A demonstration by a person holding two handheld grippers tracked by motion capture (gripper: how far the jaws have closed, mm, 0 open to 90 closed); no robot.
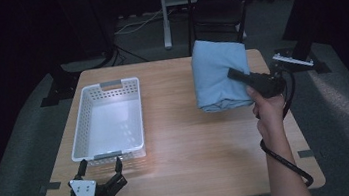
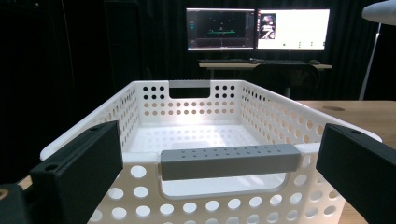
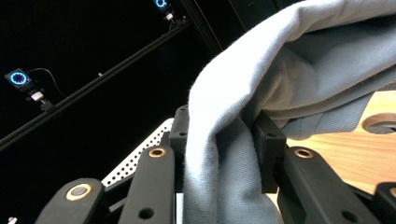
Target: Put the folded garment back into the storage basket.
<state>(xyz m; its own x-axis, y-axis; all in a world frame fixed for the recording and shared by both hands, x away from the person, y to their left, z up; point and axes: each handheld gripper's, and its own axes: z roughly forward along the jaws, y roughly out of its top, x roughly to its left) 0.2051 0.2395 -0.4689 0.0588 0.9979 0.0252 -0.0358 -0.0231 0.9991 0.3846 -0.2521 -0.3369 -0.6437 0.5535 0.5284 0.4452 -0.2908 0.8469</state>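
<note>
Blue cloth (image 1: 220,74), folded, lies toward the worktop's (image 1: 193,141) far right corner, its near right edge pinched between the right tongs (image 1: 234,74), apparently lifted slightly there. Left tongs (image 1: 100,163) hang wide apart at the near left edge, facing the white basket (image 1: 86,134).

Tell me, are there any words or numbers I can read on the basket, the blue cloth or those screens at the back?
None can be read.
White basket: holes, no words.
Blue cloth: plain.
Two monitors behind the table: lit, with marks too small and blurred to read.
</note>
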